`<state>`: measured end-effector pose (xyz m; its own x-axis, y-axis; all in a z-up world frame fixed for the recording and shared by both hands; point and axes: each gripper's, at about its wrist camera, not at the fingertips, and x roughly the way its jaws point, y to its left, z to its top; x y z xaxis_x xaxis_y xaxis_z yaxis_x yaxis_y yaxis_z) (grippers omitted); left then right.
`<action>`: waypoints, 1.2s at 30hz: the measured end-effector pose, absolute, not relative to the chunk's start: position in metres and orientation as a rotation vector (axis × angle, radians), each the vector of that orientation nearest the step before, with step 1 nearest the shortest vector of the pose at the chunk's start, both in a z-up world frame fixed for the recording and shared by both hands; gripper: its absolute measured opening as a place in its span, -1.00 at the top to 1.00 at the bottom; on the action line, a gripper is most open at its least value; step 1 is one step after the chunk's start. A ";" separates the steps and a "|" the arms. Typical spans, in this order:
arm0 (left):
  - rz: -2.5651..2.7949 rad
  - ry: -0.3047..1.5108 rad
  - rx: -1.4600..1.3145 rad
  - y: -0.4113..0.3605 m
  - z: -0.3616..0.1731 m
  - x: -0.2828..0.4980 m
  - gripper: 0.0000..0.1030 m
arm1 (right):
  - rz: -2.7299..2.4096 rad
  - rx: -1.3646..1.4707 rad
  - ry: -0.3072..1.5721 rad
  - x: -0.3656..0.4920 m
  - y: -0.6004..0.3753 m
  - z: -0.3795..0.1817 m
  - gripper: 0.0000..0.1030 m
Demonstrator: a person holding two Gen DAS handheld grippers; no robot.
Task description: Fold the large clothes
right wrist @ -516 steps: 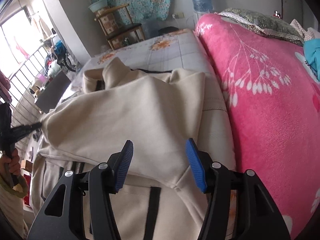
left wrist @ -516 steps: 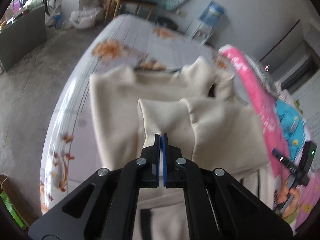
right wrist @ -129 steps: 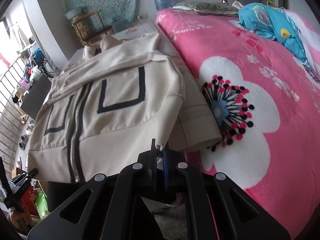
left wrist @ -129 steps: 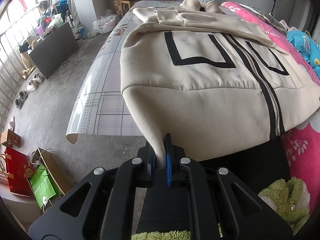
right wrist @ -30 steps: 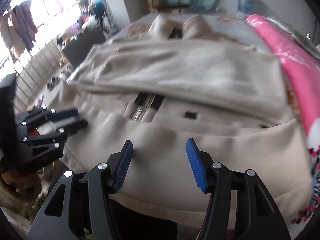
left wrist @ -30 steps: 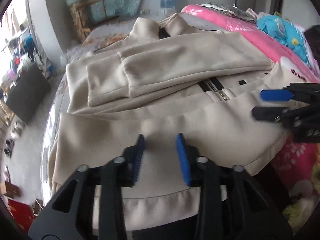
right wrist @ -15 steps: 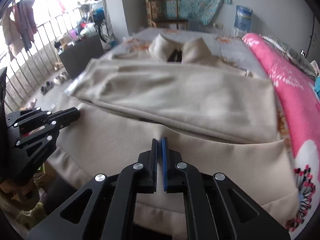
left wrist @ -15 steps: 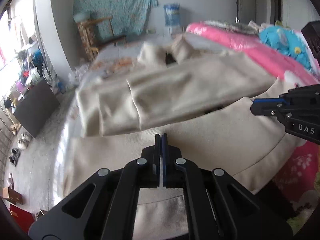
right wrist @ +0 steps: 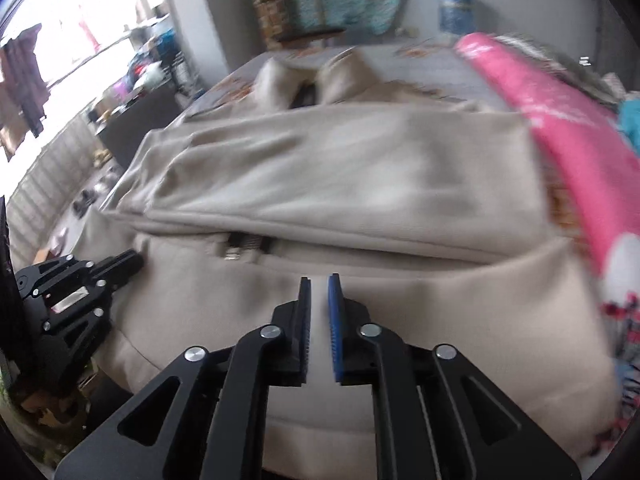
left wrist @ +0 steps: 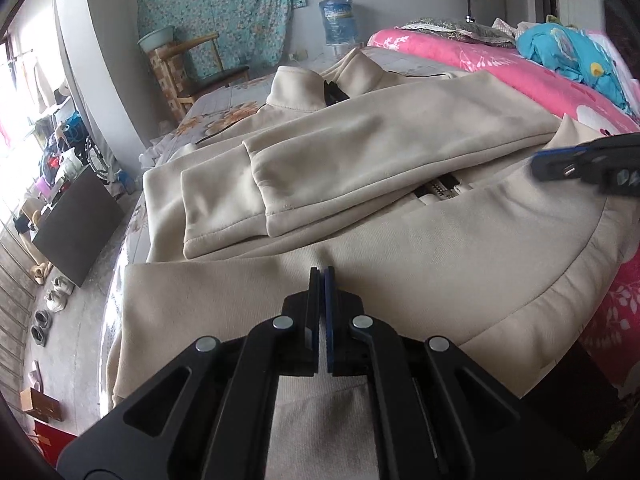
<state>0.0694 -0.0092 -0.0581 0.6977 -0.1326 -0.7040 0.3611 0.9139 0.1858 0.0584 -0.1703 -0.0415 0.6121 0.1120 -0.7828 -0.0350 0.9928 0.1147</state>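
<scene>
A cream zip-up jacket lies on the bed, collar at the far end. Both sleeves are folded across its chest, and the lower part is folded up towards them, leaving a bit of zipper showing. My left gripper hovers over the folded-up part, shut, with no cloth seen between the pads. My right gripper is over the same fold of the jacket. Its jaws are opening to a narrow gap, and I see cloth behind the gap but none pinched. Each gripper shows at the edge of the other's view.
A pink flowered blanket runs along the jacket's right side with blue clothes on it. A wooden chair and a water bottle stand beyond the bed. A dark cabinet and shoes are on the floor at left.
Both grippers stood open over the fold a second ago and then shut. The right jaws have since parted slightly and that hand has shifted. The left stays shut.
</scene>
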 end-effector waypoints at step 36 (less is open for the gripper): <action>-0.238 0.854 -0.023 0.116 0.057 0.136 -0.05 | 0.235 0.094 0.858 0.101 -0.195 0.048 -0.55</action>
<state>0.1364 0.1161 0.0569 0.6319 -0.2166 -0.7442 0.1986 0.9733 -0.1147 0.1008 -0.1950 0.0484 0.6301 0.2422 -0.7378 -0.1671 0.9701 0.1757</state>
